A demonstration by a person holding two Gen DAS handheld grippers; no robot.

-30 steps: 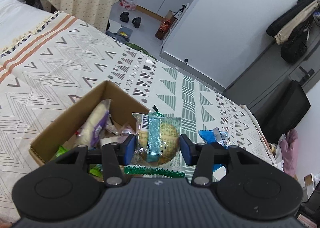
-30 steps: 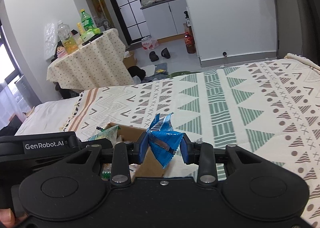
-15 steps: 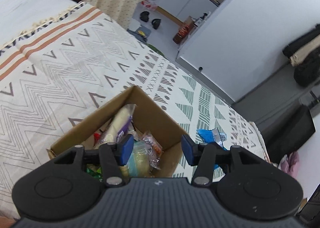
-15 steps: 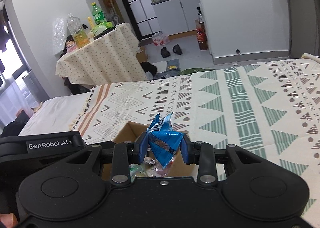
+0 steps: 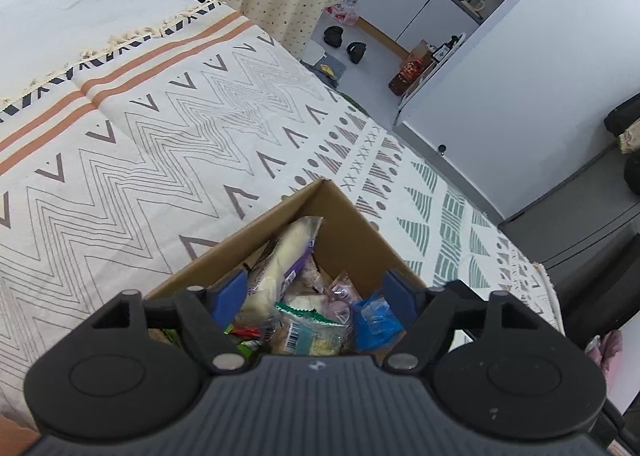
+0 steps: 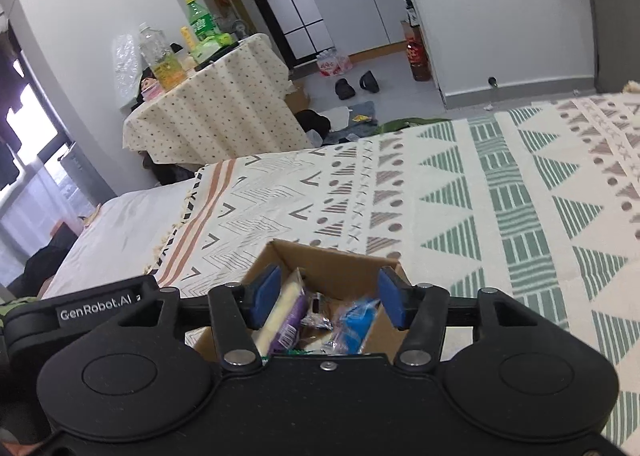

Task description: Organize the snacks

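1. The left tool (image 5: 316,292) hangs over the cardboard box (image 5: 344,224) with its blue pads spread wide and nothing between them; the right tool (image 6: 328,298) is likewise parted and empty above the same box (image 6: 332,260).
2. The snacks lie piled inside the box: a blue packet (image 5: 376,320) at about 3 o'clock of the heap in the left wrist view, a long pale bar in a purple wrapper (image 5: 280,264) leaning toward 12 o'clock, and a clear packet with a barcode and green edge (image 5: 308,330) nearest the camera. The right wrist view shows the blue packet (image 6: 356,322) resting against the box's right wall.
3. The step in hand looks like a release into the box. To do it well, each tool should probably lift straight up with pads kept apart, so no wrapper catches on a pad and comes back out.
4. The heap sits high and loose; crinkly wrappers would likely slide, so a gentle press toward the middle may help before adding more.
5. The box stands on a bed covered by a patterned blanket (image 5: 180,136), cream with zigzags, triangles and orange stripes. The soft surface may let the box tip if its wall is pushed.
6. At 12 o'clock, beyond the bed, stand a round table under a dotted cloth (image 6: 216,112) carrying bottles (image 6: 200,22), shoes on the grey floor (image 6: 356,84), and white cabinets (image 6: 360,12).
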